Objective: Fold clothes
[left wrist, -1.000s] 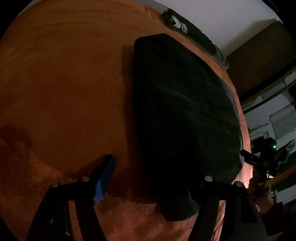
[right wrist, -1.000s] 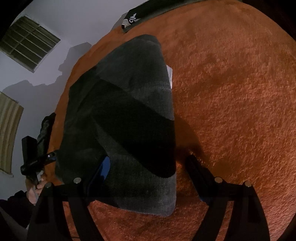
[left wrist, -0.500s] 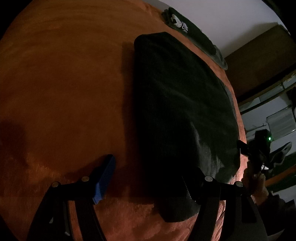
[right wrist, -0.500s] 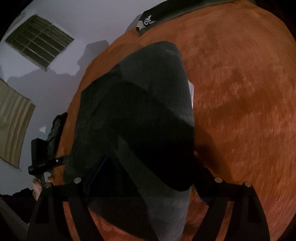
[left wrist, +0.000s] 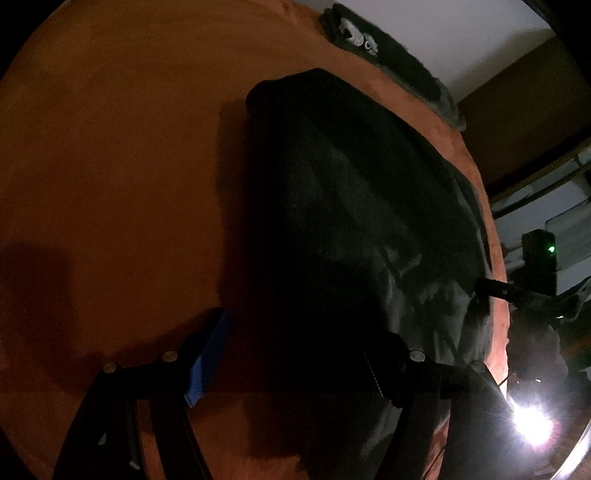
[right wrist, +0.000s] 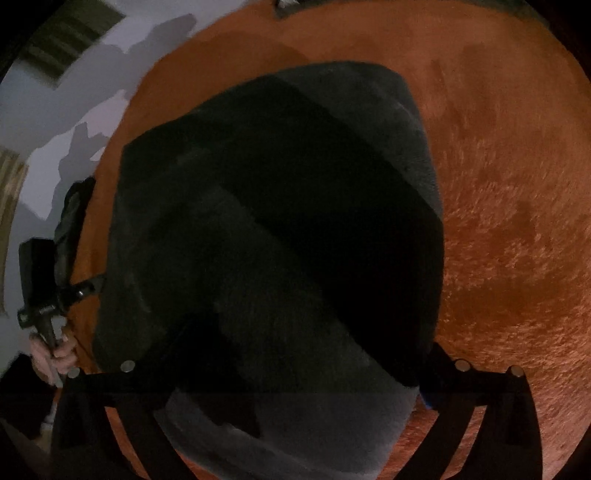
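Right wrist view shows the dark folded garment (right wrist: 280, 236) lying along the left edge of the orange blanket (right wrist: 517, 221), with the right gripper (right wrist: 295, 373) straddling its near end, jaws just spread wide and pinching nothing. Left gripper (left wrist: 291, 354) is likewise open, its near corner between the fingers. Closing both squarely on matching corners should keep the next fold even.

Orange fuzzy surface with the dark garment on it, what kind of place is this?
Probably a bedroom at home: a plush orange blanket like a bed cover carries the dark garment, another folded garment lies by the plain white wall.
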Tool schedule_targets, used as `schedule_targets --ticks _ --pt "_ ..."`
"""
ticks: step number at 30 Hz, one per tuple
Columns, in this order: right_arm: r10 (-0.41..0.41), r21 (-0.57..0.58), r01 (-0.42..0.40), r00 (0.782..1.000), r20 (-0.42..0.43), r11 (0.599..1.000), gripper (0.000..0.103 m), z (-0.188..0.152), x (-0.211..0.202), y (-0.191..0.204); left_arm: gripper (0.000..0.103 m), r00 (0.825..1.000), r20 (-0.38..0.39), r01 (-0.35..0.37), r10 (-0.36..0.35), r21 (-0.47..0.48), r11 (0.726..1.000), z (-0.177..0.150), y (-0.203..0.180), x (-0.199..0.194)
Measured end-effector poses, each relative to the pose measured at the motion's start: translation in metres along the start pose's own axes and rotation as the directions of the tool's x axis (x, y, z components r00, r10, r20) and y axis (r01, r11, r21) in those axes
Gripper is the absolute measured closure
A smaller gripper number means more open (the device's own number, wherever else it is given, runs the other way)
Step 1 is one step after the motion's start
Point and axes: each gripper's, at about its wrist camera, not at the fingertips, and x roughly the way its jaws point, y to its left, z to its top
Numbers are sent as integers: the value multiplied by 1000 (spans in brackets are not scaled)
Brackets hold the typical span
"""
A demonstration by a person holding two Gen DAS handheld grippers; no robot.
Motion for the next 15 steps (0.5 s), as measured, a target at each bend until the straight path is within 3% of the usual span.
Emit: schedule_targets --ticks 8,11,15 --pt "134 84 -135 991 16 987 0 23 -1 -23 28 992 -50 111 -113 -36 993 17 7 15" --pt "209 84 -209 978 5 974 0 28 7 -27 28 991 -36 132 -133 -17 991 36 -19 36" --pt "266 64 -263 963 -43 963 0 32 18 -26 39 989 1 147 -147 18 989 35 -27 40"
